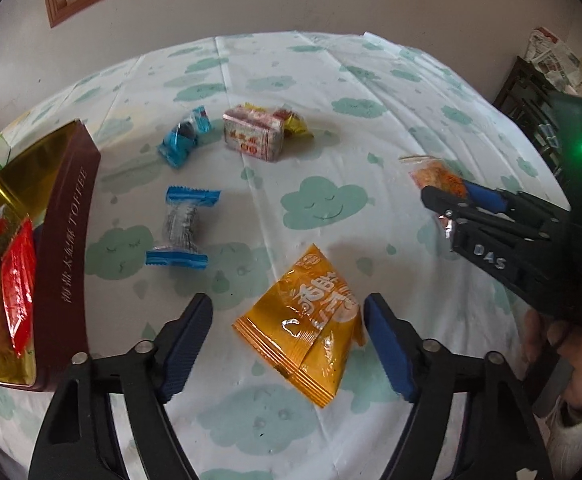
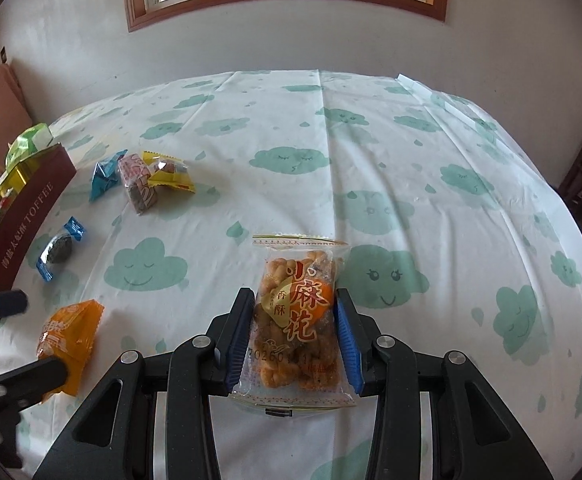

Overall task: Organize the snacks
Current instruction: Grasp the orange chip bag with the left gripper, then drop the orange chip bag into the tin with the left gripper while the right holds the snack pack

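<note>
Fingers of right gripper (image 2: 295,332) clamped on twist-snack packet (image 2: 297,312); left gripper (image 1: 289,350) fingers apart, straddling orange packet (image 1: 303,332).

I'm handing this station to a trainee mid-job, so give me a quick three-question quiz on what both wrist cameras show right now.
1. True or false: the right claw is shut on the clear packet of fried dough twists.
2. Multiple choice: what lies between the fingers of the left claw? A) a blue-ended sweet B) the orange snack packet C) nothing
3. Fill in: the brown tin at the left of the table reads "____" on its side.

Key: 1 true. 2 B; the packet lies on the cloud-print tablecloth with the pads not yet pressing it. 3 TOFFEE.
</note>
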Demonstrator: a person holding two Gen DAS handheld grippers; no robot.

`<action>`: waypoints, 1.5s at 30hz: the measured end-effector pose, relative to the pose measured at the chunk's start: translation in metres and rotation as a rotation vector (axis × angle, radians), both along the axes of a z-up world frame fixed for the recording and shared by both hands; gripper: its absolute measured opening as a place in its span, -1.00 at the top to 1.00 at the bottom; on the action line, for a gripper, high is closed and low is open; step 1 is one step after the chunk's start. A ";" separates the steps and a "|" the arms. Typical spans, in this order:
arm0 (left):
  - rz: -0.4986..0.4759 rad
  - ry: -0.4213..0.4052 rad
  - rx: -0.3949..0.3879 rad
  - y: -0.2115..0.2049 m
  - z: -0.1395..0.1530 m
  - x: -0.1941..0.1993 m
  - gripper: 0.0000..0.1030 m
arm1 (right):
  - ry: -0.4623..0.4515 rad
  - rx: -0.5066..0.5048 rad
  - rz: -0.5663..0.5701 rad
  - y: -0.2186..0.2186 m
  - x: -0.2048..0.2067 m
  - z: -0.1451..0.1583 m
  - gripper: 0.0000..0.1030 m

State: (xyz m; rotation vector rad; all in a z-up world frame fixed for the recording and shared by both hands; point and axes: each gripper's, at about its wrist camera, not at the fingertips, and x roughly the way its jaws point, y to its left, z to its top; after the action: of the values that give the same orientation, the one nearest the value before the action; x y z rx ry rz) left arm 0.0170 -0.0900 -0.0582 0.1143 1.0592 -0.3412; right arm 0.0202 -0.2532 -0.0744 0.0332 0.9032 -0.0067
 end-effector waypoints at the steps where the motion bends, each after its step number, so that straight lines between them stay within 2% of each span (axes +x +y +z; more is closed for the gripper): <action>1: 0.005 0.006 -0.004 0.000 -0.002 0.001 -0.39 | -0.002 0.006 -0.002 0.000 0.000 0.000 0.19; 8: 0.006 0.017 -0.007 0.002 -0.011 0.003 -0.03 | -0.012 0.029 -0.008 -0.001 -0.001 -0.003 0.16; 21: -0.007 -0.009 -0.001 0.005 -0.005 0.001 0.35 | -0.011 0.022 -0.009 0.000 -0.001 -0.004 0.16; 32: 0.012 -0.010 0.030 0.011 0.001 -0.001 0.43 | -0.009 0.014 -0.010 0.004 0.000 -0.005 0.15; 45: 0.022 -0.081 0.056 0.018 0.024 -0.005 0.43 | -0.006 -0.001 -0.011 0.007 0.000 -0.005 0.15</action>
State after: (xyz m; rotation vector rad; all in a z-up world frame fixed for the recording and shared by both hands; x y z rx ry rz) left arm 0.0116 -0.0721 -0.0342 0.1645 0.9895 -0.2848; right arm 0.0204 -0.2466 -0.0798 0.0367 0.8970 -0.0172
